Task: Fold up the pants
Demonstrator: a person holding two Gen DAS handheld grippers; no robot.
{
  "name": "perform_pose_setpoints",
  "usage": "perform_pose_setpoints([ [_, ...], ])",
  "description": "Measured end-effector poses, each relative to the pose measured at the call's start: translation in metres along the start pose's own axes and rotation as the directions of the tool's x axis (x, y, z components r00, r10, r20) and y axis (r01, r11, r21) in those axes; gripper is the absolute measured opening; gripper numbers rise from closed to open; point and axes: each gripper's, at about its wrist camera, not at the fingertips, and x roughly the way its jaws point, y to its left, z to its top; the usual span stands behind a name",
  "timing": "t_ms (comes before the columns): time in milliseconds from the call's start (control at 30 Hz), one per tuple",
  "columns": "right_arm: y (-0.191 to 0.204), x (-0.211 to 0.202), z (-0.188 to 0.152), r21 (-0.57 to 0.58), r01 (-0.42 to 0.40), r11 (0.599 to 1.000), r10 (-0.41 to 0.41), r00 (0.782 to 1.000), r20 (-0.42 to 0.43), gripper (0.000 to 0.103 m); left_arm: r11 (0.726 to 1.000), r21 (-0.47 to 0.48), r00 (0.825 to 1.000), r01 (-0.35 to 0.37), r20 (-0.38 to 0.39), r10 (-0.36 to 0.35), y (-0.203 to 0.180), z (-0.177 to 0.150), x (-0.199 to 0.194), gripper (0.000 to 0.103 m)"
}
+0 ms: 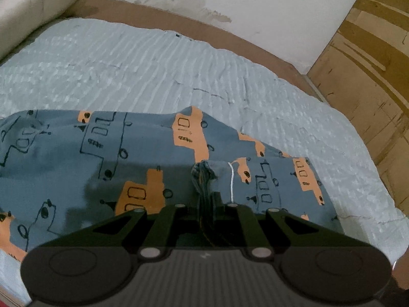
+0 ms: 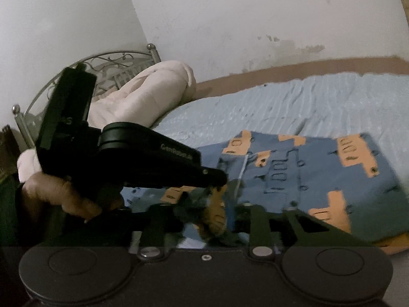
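The left gripper [image 1: 205, 202] pinches a bunched fold of the pants [image 1: 102, 158], which lie on the pale blue bedspread [image 1: 127, 64]. The right gripper [image 2: 217, 217] stands partly spread over the cloth; blur hides any contact. Bare bedspread stretches toward the wall [image 1: 255, 12].

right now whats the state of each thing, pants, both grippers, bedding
pants: folded over, flat on the bedsheet, one bunched edge pinched
left gripper: shut on pants
right gripper: open, pants fabric between its fingers
bedsheet: spread, wrinkled
quilt: rolled up by the headboard
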Motion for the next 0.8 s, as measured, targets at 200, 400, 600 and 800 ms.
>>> perform_pose_setpoints([
  [200, -0.028, -0.024, -0.001, -0.047, 0.125, 0.991, -0.123, 0.992, 0.041, 0.080, 1.000, -0.010, 1.000, -0.001, 0.009, 0.001, 0.002, -0.002, 0.003, 0.013],
  [400, -0.063, -0.022, 0.005, -0.062, 0.287, 0.956, -0.282, 0.957, 0.071, 0.098, 0.995, 0.034, 0.993, -0.099, 0.075, 0.096, -0.012, -0.002, -0.002, 0.063],
  [600, -0.098, 0.013, 0.026, -0.115, 0.414, 0.903, -0.409, 0.910, 0.062, 0.102, 0.972, 0.046, 0.968, -0.231, 0.112, 0.224, -0.020, 0.003, 0.014, 0.072],
  [800, -0.140, 0.050, 0.050, -0.116, 0.524, 0.844, -0.527, 0.850, 0.002, 0.102, 0.967, 0.040, 0.963, -0.252, 0.110, 0.246, -0.014, 0.002, 0.023, 0.075],
])
